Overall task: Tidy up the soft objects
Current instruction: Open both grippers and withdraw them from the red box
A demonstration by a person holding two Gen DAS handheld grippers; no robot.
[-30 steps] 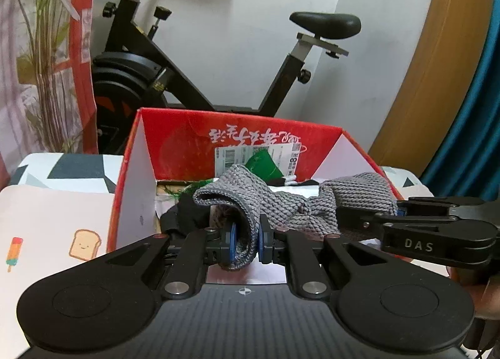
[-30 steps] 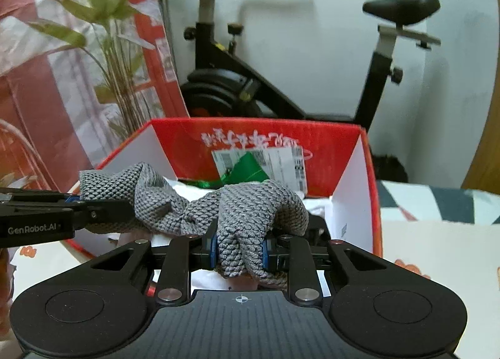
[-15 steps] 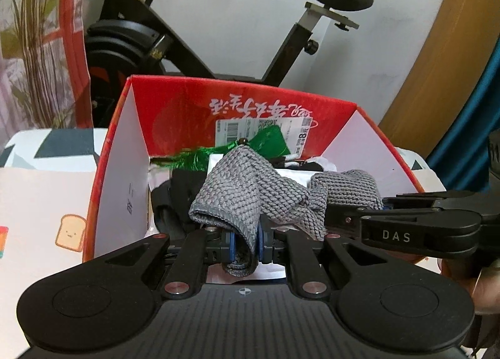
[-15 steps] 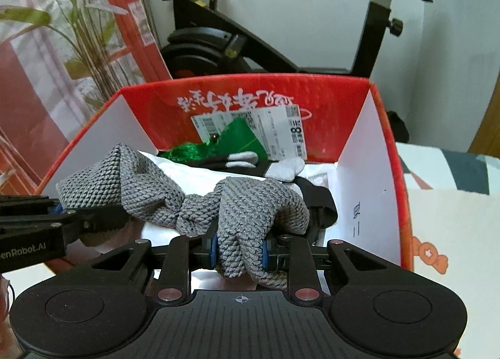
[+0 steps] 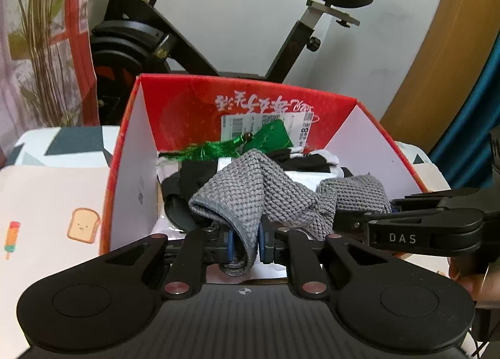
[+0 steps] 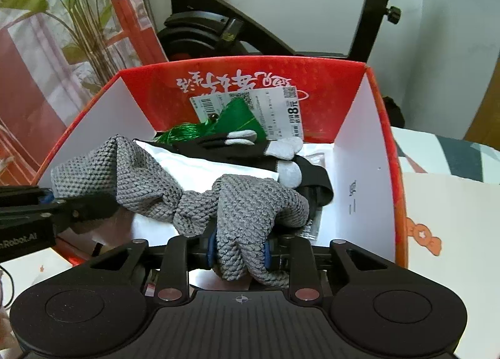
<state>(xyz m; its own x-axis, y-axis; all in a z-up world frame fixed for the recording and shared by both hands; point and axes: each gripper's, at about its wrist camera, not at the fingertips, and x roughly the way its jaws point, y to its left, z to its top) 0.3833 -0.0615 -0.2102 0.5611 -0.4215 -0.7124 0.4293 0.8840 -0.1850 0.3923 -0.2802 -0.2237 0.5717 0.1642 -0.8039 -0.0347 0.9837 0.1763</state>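
A grey knitted cloth (image 5: 250, 190) hangs between my two grippers, low inside the open red box (image 5: 187, 99). My left gripper (image 5: 244, 248) is shut on its left end. My right gripper (image 6: 239, 252) is shut on its right end (image 6: 250, 205). In the left wrist view the right gripper (image 5: 390, 212) shows at the right edge. In the right wrist view the left gripper (image 6: 47, 202) shows at the left edge. The box (image 6: 356, 159) holds black and grey gloves (image 6: 281, 155), a green tassel (image 5: 218, 149) and white packaging.
The box stands on a table with a printed cloth (image 5: 47, 218). An exercise bike (image 5: 218, 46) stands behind the box. A plant (image 6: 78, 15) and a red panel are at the left. A wooden surface (image 5: 437, 62) is at the right.
Both grippers have carried the grey cloth forward and down, from above the box's front rim to low inside the box. Their grip on it has not changed.
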